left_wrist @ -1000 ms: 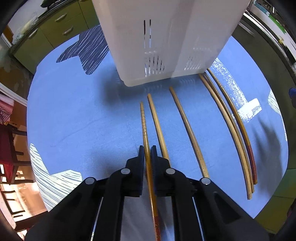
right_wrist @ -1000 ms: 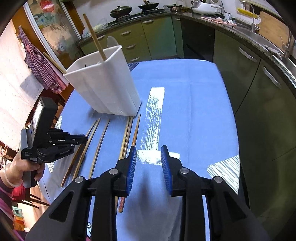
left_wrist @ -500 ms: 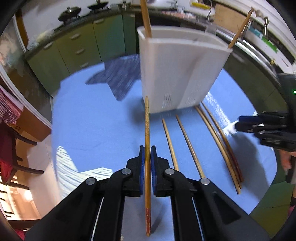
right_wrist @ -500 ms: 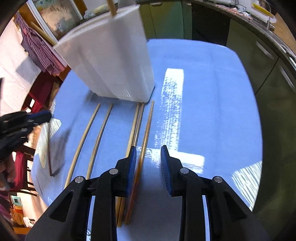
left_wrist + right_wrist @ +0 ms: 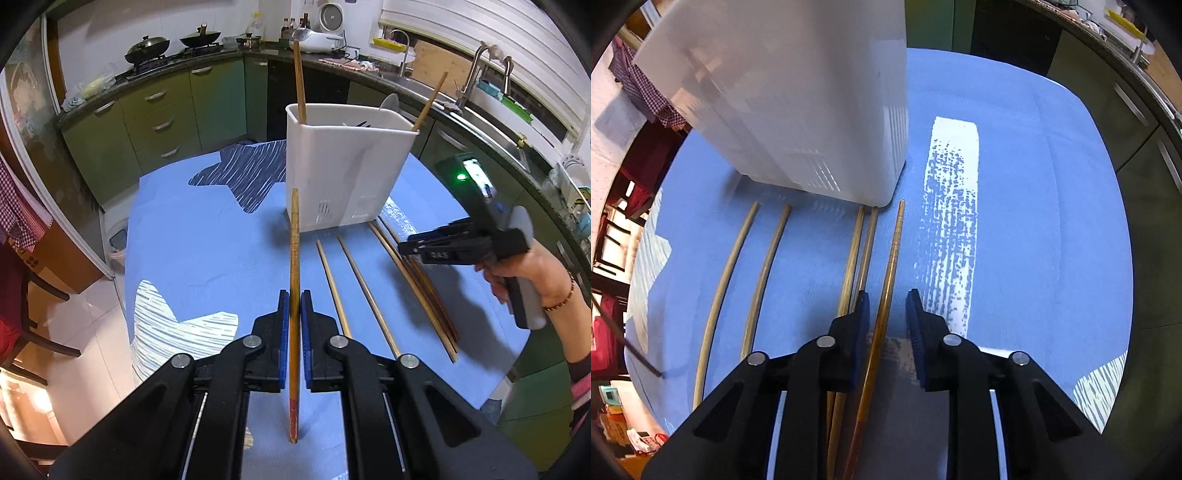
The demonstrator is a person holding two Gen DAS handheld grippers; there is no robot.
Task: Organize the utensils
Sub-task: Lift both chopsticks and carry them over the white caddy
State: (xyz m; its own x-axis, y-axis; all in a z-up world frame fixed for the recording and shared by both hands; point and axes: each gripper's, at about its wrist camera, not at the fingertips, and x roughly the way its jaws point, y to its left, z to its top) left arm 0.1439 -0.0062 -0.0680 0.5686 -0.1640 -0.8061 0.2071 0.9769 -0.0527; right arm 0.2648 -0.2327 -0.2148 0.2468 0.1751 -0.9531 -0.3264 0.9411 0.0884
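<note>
left tongs point(image 5: 294, 306) pinch one stick point(image 5: 294, 258); lift it over the bin point(image 5: 347, 166) at twelve o'clock. right tongs point(image 5: 884, 314) are closing around another stick point(image 5: 886, 288); squeeze gently.

White bin point(image 5: 343, 173), blue star-patterned tablecloth point(image 5: 207, 251)

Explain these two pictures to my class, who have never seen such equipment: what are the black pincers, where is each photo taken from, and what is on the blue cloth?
No robot is here: a person holds a hand tool with a two-finger claw in each hand, and a camera on each looks along its fingers. In the left camera's picture the left claw is shut on one chopstick, lifted off the blue tablecloth. The person's right hand appears there too. In the right camera's picture the right claw is closing around another chopstick lying on the cloth, not yet pinching it. Four more chopsticks lie beside it. The white holder already has chopsticks in it.
</note>
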